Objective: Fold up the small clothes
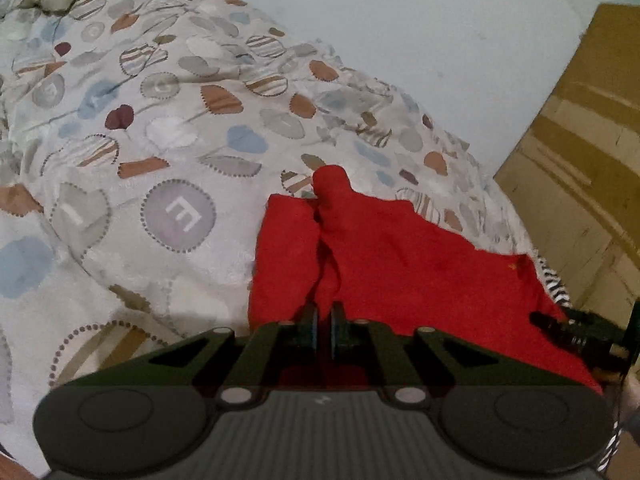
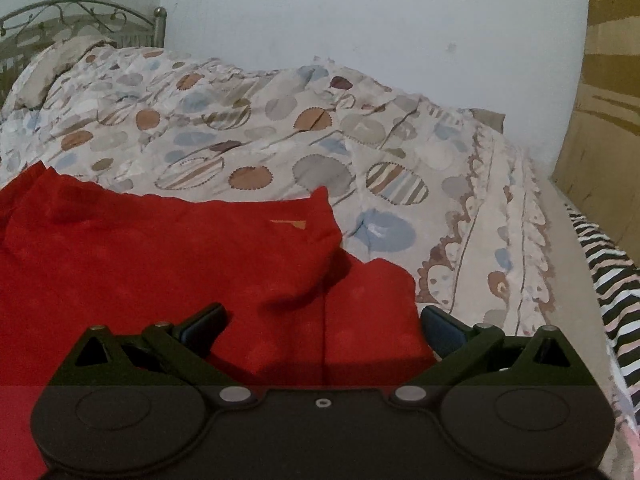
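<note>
A small red garment point(image 1: 400, 256) lies spread on a patterned bedspread point(image 1: 160, 160). In the left wrist view my left gripper point(image 1: 324, 316) is shut on the garment's near edge, and a ridge of cloth runs up from between the pads. The right wrist view shows the same red garment point(image 2: 160, 260) with a small orange mark near its far corner. My right gripper point(image 2: 322, 322) is open over the garment's near right corner, its fingers wide on either side of the cloth and not pressing it. Part of the right gripper point(image 1: 576, 332) shows at the right edge of the left wrist view.
A pale wall point(image 2: 360, 20) runs behind the bed. A brown cardboard box point(image 1: 580, 160) stands at the right. A black-and-white striped cloth point(image 2: 616, 280) lies along the bed's right edge. A metal headboard point(image 2: 80, 12) and a pillow point(image 2: 48, 68) sit far left.
</note>
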A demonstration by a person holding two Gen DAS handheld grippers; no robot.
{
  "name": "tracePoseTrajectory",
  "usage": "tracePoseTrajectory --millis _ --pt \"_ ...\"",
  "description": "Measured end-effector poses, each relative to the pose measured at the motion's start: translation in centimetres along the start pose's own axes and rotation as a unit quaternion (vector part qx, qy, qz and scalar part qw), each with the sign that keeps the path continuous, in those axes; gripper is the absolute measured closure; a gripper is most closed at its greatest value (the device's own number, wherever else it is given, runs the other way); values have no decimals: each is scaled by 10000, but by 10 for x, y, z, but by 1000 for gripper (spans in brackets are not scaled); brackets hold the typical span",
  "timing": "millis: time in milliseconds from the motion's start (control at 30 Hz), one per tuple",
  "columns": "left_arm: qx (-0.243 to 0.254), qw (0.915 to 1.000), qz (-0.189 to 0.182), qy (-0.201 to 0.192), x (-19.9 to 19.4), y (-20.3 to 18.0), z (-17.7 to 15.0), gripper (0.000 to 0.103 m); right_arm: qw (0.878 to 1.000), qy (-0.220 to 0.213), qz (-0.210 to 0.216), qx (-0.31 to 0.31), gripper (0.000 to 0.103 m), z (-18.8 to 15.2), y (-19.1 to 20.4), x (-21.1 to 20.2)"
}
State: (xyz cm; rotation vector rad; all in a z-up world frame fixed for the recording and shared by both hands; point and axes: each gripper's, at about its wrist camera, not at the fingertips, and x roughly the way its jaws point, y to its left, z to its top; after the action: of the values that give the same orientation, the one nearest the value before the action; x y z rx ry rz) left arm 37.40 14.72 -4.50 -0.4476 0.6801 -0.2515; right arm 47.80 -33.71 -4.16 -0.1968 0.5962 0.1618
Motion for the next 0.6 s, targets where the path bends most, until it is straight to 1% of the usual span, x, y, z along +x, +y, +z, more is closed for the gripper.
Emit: tracePoseTrajectory --millis 33,100,133,200,233,267,333,400,433,500,567,600 --pt "19 10000 -4 -5 1 -1 -1 96 10000 -6 -40 -14 1 0 1 -1" --pt "218 9998 5 7 -2 -5 -4 91 9999 -58 -146 -16 1 -2 0 -4" --pt "382 9993 -22 13 -4 -8 -3 86 9997 -125 -202 -11 1 -2 0 -7" --pt "842 9964 -10 -119 -11 -21 -3 70 9992 -262 -294 -32 1 1 -2 -10" --pt "1111 9936 19 -202 -14 -29 -1 48 9988 -336 -346 -60 1 4 -2 -11" --pt "1319 9908 81 -302 -16 -37 1 32 9985 -406 -372 -72 1 8 -4 -11" --pt "1625 9856 158 -433 -14 -50 6 27 9984 -502 -259 -16 1 19 -8 -9" --pt "1848 9820 199 -338 -2 -63 14 25 9986 -532 -40 42 0 31 -11 -3" --pt "1912 9808 304 -255 7 -68 18 24 9990 -431 92 -6 1 38 -10 3" --pt "2008 9772 679 -132 28 -74 26 25 9994 -156 197 -240 1 46 -4 19" --pt "1956 9761 931 -185 45 -71 35 26 9987 -37 33 -512 1 49 2 33" --pt "1880 9763 1038 -259 51 -67 39 27 9979 7 -202 -615 1 49 5 40"
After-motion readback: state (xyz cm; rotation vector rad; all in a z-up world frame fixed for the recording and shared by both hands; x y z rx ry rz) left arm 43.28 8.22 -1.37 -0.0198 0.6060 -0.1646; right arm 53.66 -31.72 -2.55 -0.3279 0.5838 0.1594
